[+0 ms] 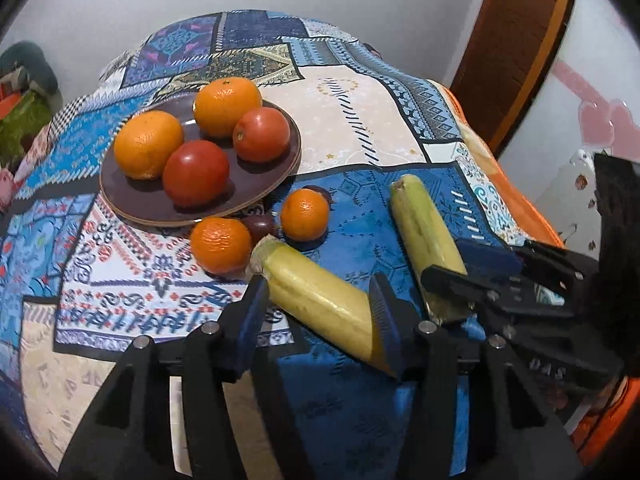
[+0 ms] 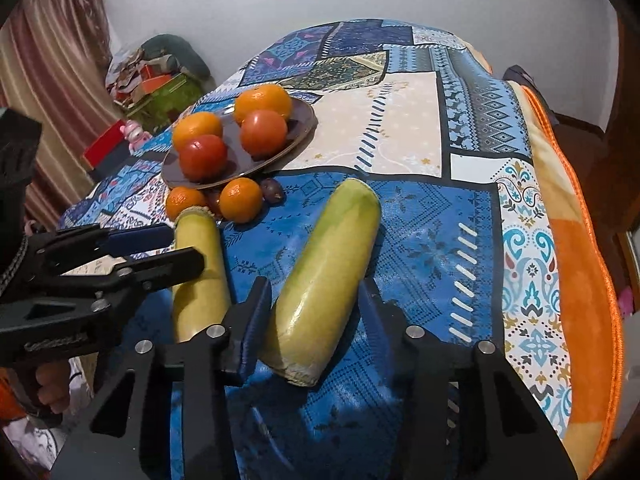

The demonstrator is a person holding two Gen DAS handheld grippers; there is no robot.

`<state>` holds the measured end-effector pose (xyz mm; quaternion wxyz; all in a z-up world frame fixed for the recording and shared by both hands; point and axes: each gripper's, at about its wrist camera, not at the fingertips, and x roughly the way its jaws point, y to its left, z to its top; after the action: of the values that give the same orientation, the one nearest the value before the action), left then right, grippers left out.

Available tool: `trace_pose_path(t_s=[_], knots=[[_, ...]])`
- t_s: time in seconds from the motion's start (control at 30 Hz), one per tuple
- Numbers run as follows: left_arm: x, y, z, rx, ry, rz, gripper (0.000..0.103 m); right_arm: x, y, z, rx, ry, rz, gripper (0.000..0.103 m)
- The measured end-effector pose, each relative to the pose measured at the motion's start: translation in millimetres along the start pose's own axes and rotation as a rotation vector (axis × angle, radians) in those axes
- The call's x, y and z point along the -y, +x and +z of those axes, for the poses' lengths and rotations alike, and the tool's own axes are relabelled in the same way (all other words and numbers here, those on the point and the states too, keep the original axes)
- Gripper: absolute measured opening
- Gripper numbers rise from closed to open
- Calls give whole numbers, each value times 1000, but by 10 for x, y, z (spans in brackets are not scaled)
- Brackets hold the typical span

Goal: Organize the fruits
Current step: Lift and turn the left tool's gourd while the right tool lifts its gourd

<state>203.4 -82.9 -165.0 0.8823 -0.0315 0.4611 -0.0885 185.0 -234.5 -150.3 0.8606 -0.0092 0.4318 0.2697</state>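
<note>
Fingers (image 1: 256, 300) of the left gripper (image 1: 316, 312) are spread wide astride a yellow gourd (image 1: 320, 300) on the cloth, not yet pinched; right-wrist view: right gripper (image 2: 316, 308) likewise wide around a green gourd (image 2: 324, 280); closing is judged next, w/ plate (image 2: 298, 136) well beyond.

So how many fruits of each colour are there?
Orange: 4, two on the plate at and, two beside it at and.
Red: 2, at and.
Yellow-green long ones: 2, at and.
Dark purple: 2, at and.
Total: 10.
</note>
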Motion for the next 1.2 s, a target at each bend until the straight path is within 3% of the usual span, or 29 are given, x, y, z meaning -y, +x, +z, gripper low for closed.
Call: trace_pose_path(t_s=[0.27, 0.4, 0.63, 0.8, 1.0, 1.2], knots=[[169, 147, -18, -17, 14, 2, 61, 13, -60, -2, 4, 1, 2, 34], [142, 316, 14, -70, -3, -37, 62, 38, -18, -3, -2, 30, 22, 35], [6, 246, 4, -89, 14, -81, 52, 34, 148, 3, -23, 80, 34, 44], [-140, 55, -77, -86, 54, -45, 39, -41, 154, 6, -3, 43, 4, 43], [-290, -40, -132, -76, 54, -18, 37, 9, 95, -20, -3, 44, 17, 39], [-208, 131, -83, -74, 74, 11, 37, -62, 163, 28, -22, 16, -32, 40]])
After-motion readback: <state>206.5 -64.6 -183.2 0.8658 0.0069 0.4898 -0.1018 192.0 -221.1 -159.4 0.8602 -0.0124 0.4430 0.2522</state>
